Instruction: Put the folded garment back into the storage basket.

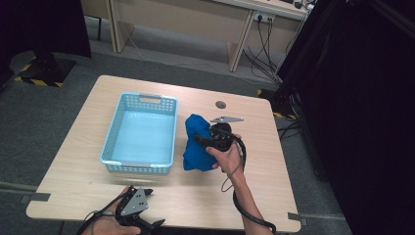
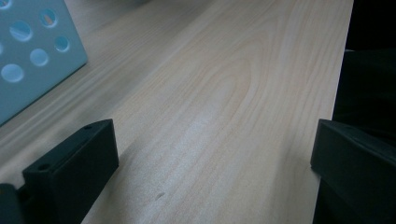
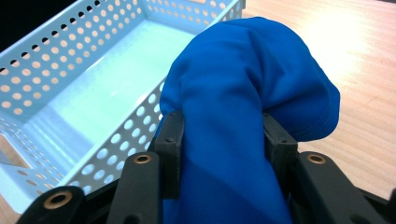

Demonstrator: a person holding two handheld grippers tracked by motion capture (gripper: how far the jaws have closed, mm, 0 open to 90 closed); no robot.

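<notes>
A blue cloth point(image 1: 197, 143) hangs bunched just right of the light blue perforated basket point(image 1: 141, 133) on the wooden table. My right gripper point(image 1: 199, 140) is shut on the blue cloth point(image 3: 243, 93), whose fold bulges up between the two black jaws with the basket point(image 3: 70, 70) just beyond it. At the table's near edge my left gripper point(image 1: 147, 195) rests low and open; its two black jaws stand wide apart over bare wood in the left gripper view point(image 2: 212, 154), nothing between them.
A corner of the basket wall point(image 2: 28, 60) lies to the left in the left gripper view. A round grommet hole point(image 1: 220, 104) sits at the table's far side. Desks, cables and dark curtains lie beyond the table.
</notes>
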